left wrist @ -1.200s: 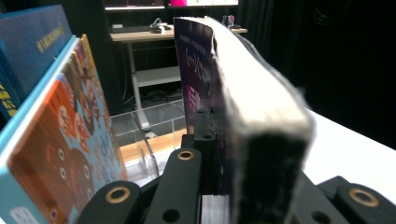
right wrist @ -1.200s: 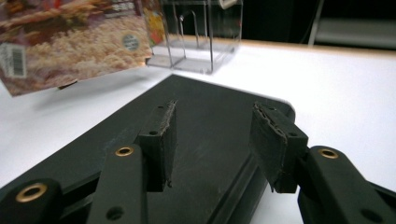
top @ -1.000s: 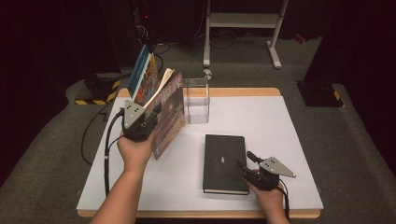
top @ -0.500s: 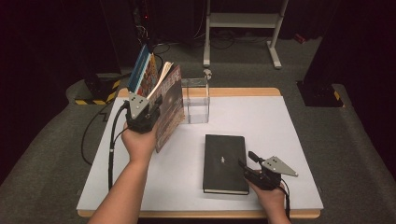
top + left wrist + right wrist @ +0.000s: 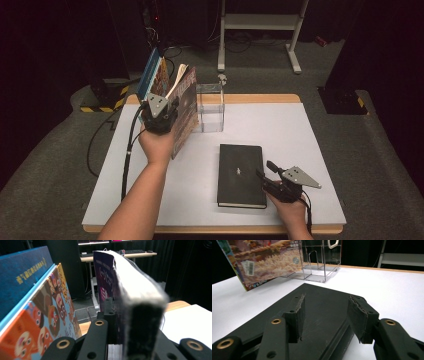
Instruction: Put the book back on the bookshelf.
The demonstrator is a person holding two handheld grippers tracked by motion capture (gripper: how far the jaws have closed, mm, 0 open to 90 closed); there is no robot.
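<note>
My left gripper [image 5: 169, 106] is shut on a thick paperback [image 5: 186, 112] with a colourful cover, holding it upright and tilted near the table's far left. In the left gripper view the jaws [image 5: 125, 312] clamp the paperback's purple cover and pages [image 5: 135, 287]. A black book [image 5: 241, 167] lies flat near the front. My right gripper [image 5: 265, 170] is open at the black book's right edge. In the right gripper view its jaws [image 5: 328, 307] stand apart just above the black cover [image 5: 324, 297], with nothing pressed between them.
A blue book [image 5: 151, 72] and an orange cartoon book [image 5: 50, 312] lean at the far left behind the paperback. A clear acrylic stand [image 5: 210, 107] is just right of the paperback. The white table [image 5: 310, 145] has a wooden rim. A metal frame [image 5: 260, 22] stands on the floor beyond.
My left hand has carried the paperback to the right and farther back, closer to the acrylic stand. The right gripper has stayed at the black book.
</note>
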